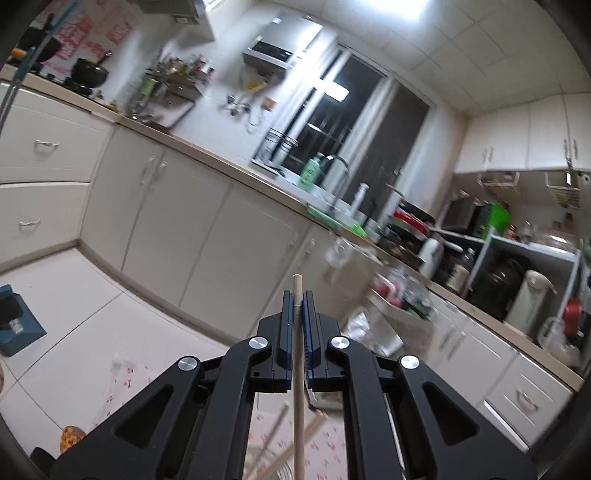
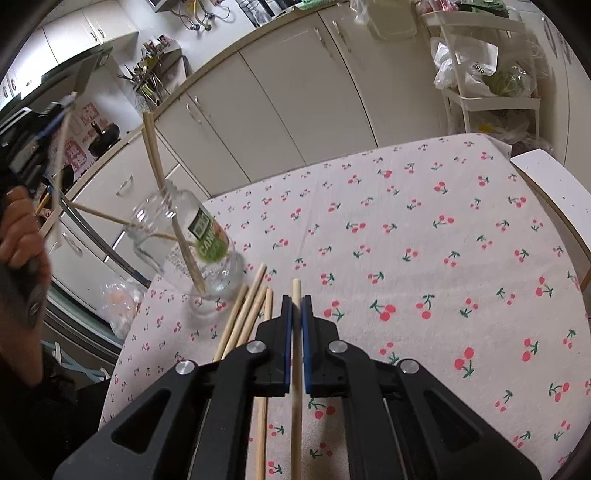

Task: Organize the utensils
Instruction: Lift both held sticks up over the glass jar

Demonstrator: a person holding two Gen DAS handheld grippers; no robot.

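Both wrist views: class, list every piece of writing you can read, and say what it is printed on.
"CAN": partial white letters on the green label of the glass bottle; the rest is cut off.
Pink wall posters: blurred, unreadable.
White plastic bag: small dark print, unreadable.

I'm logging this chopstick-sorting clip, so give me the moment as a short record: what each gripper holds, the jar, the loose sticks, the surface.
left gripper: shut on a chopstick, raised and facing the kitchen cabinets
right gripper: shut on another chopstick, above the table
glass jar: upright on the table, holding several chopsticks
loose chopsticks: lying together on the cloth beside the jar
tablecloth: cherry print
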